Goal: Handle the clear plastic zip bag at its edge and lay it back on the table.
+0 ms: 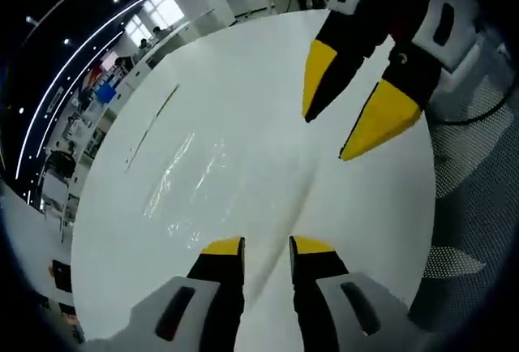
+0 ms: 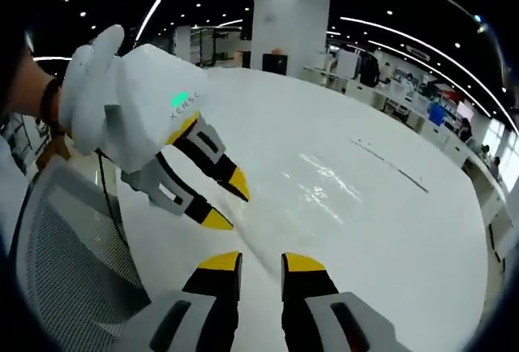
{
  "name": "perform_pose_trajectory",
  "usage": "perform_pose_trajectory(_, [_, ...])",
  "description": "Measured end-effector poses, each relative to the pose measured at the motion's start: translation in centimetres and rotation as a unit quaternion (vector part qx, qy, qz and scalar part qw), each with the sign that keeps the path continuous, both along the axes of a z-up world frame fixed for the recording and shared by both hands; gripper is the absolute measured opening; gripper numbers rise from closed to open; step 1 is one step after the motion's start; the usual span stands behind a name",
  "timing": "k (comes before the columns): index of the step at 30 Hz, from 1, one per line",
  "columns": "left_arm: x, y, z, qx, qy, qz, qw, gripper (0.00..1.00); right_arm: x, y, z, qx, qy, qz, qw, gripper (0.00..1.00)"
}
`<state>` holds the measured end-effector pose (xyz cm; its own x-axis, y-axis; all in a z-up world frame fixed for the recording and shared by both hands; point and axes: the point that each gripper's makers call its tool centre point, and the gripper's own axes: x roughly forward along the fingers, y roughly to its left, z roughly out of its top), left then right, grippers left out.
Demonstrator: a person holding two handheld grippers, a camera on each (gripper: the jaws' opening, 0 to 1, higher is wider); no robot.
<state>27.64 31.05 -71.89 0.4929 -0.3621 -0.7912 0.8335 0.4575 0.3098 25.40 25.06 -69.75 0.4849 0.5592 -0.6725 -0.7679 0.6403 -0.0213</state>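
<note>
— Where is the clear zip bag (image 1: 182,175)?

— Flat on the white worktop (image 1: 365,206), ahead of both pairs of yellow-tipped fingers, touching neither; its dark zip edge lies on the far side.

— And the grippers?

— The left gripper (image 1: 267,246) hovers with fingers parted, holding nothing. The right gripper (image 2: 260,261) is likewise spread and empty. Each reaches into the other's view, above the worktop.

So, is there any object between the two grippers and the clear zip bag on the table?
Nothing visible. The clear zip bag lies flat on the white table, and the left gripper and right gripper hover open near its edge with bare table between.
</note>
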Motion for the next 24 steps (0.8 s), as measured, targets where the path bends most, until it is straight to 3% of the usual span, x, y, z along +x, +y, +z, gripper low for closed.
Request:
perform_pose_trajectory(4, [-1.0,0.3,1.2,-0.026,0.004,0.016,0.9995,0.24,0.1,0.0,0.0,0.014,0.006,-0.01,0.9998,0.18])
perform_pose_trajectory(14, [-0.6,2.9,2.6,-0.09,0.003,0.079,0.9928,0.32,1.4,-0.7,0.4,0.05,0.007,-0.051,0.9975,0.26])
perform_pose_trajectory(21, [0.1,4.9,2.2,-0.13,0.01,0.116,0.9847,0.43,0.8,-1.3,0.3,0.071,0.016,-0.071,0.9949,0.3])
perform_pose_trajectory(24, [-0.7,5.6,2.1,-0.138,0.001,0.128,0.9821,0.51,0.5,-1.7,0.2,0.075,0.016,-0.079,0.9939,0.32])
